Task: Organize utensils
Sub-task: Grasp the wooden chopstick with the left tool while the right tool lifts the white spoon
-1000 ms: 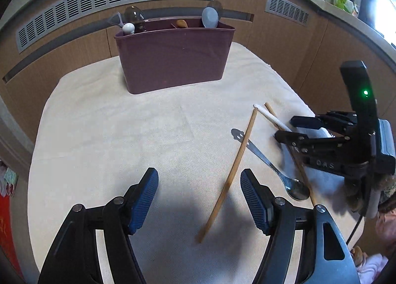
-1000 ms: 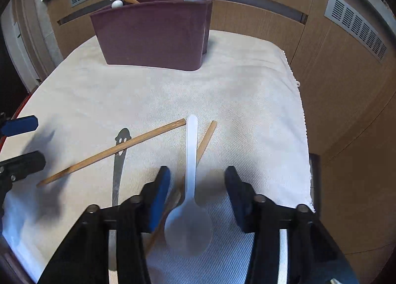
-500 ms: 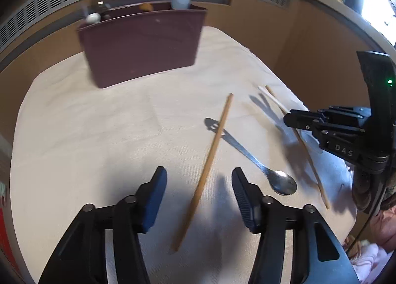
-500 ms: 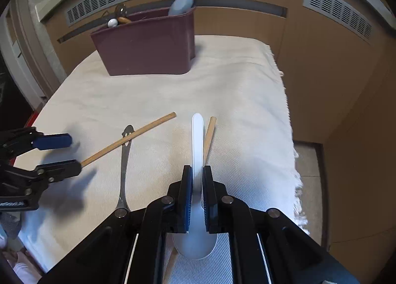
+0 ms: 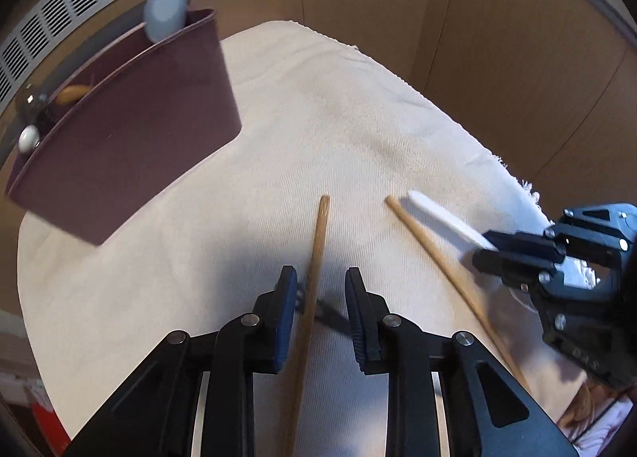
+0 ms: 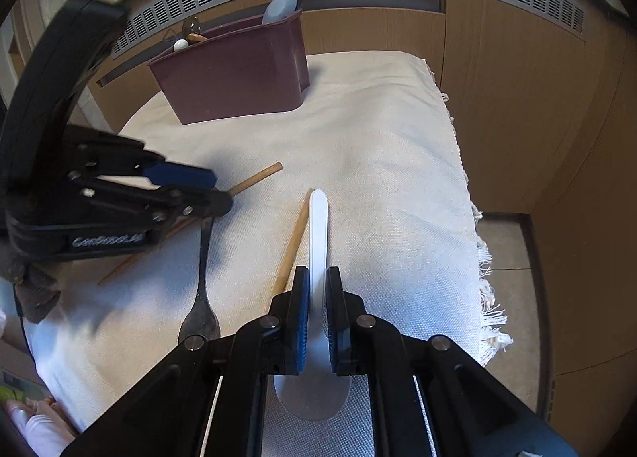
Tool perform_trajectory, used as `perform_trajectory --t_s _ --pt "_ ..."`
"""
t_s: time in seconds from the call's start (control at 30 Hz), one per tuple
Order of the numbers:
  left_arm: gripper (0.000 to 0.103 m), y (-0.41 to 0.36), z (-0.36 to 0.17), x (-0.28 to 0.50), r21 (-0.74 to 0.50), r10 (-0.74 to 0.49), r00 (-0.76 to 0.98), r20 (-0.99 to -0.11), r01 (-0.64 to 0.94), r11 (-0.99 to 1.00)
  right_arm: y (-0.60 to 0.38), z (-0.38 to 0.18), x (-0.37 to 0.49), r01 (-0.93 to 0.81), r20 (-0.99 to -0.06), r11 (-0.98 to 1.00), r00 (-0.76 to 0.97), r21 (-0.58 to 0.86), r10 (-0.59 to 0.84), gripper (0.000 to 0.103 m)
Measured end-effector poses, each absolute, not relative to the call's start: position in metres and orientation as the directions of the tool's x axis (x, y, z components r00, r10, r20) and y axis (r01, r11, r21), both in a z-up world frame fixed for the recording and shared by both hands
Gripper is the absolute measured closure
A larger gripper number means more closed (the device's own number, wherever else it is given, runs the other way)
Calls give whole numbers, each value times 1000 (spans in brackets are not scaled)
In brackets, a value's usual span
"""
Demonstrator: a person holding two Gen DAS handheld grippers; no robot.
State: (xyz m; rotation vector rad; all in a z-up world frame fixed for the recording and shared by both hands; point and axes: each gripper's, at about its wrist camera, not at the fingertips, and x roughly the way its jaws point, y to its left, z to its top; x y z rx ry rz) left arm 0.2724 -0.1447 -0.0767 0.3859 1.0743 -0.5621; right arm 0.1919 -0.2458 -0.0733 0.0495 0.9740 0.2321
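Caddy (image 5: 131, 138): seen at the upper left of the left wrist view, on the cloth (image 5: 318, 106); several utensils are already stood in it.
Left gripper (image 5: 321, 293): found at lower centre of that view, its jaws closing around a chopstick (image 5: 314, 270); the stick is between the pads, and a gap is still seen on the right side.
Metal spoon (image 6: 203, 258): laid at the left of the right wrist view, its handle tip under the left gripper; it is judged best kept out of the pinch, so that only the stick is taken.
Second chopstick (image 6: 294, 242): laid at centre, just beside the white spoon.
Right gripper (image 6: 317, 290): seen at lower centre, clamped narrow on the handle of the white spoon (image 6: 318, 226), the bowl lying under the fingers.
Advice: the closing should be finished squarely on the stick before any lift; both items are then to be carried to the caddy.
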Motion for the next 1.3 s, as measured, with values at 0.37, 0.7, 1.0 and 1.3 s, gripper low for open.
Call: perform_trajectory --t_s 0.37,0.7,1.0,1.3 --pt "96 -150 -85 280 36 -216 362 -907 577 816 -248 -73 191 -166 -807 969 538 182 244 95" --pt "97 -59 -80 233 78 -121 437 -891 411 908 -220 -75 185 -223 -820 961 510 164 259 95" --pt "95 -43 -86 230 61 -118 405 -907 402 914 -211 -71 182 -232 -824 962 509 145 247 94" --pt "97 -41 -84 253 -31 -166 307 -937 402 915 -221 -69 183 -208 -823 966 514 155 243 94"
